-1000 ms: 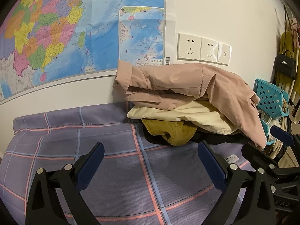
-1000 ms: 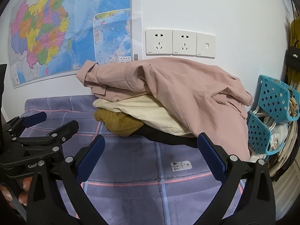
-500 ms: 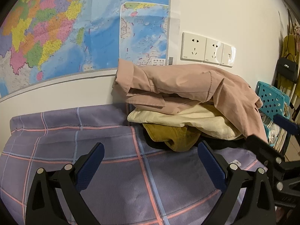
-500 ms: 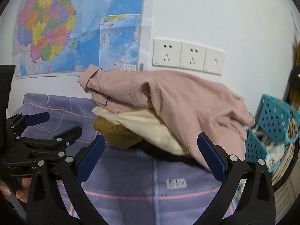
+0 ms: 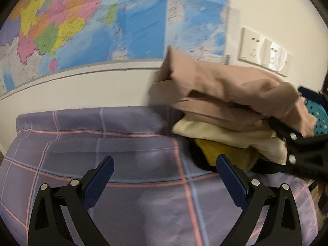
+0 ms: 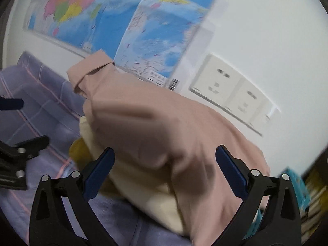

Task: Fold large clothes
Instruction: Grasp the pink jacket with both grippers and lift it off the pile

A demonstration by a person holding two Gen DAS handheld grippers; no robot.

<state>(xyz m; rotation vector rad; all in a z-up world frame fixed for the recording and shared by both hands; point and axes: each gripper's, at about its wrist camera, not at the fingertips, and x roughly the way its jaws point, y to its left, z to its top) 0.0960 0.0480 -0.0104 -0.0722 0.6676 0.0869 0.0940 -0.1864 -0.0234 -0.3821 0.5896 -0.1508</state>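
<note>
**Two open claws at a pile of four garments**

The largest thing is the bed, covered with one purple checked sheet (image 5: 127, 143). It fills the space under and ahead of the left claw (image 5: 164, 176); this part is bare cloth, with free room out to the far edge at the wall and to the rounded corner far to the left of that claw.

One big coloured map (image 5: 86, 24) hangs on the wall above and beyond both claws. To the right of it sit two socket plates (image 6: 217, 82) side by side, with one smaller plate beside them that is too blurred to read.

The pile of clothes lies ahead and to the right of the left claw, against the wall. I count four layers: one pink garment (image 6: 155, 127) on top, one cream garment (image 5: 229, 133) below it, one mustard garment (image 5: 225, 153) under that, and one dark piece at the bottom, mostly hidden. The pink garment hangs over the right side of the pile.

The right claw (image 6: 164, 168) is directly in front of the pink garment, with its fingers spread wide and holding nothing; I cannot tell if they touch the cloth. The left claw is also spread wide and empty, above the bare sheet.

One turquoise basket (image 5: 319, 119) is beyond the pile, far right.
</note>
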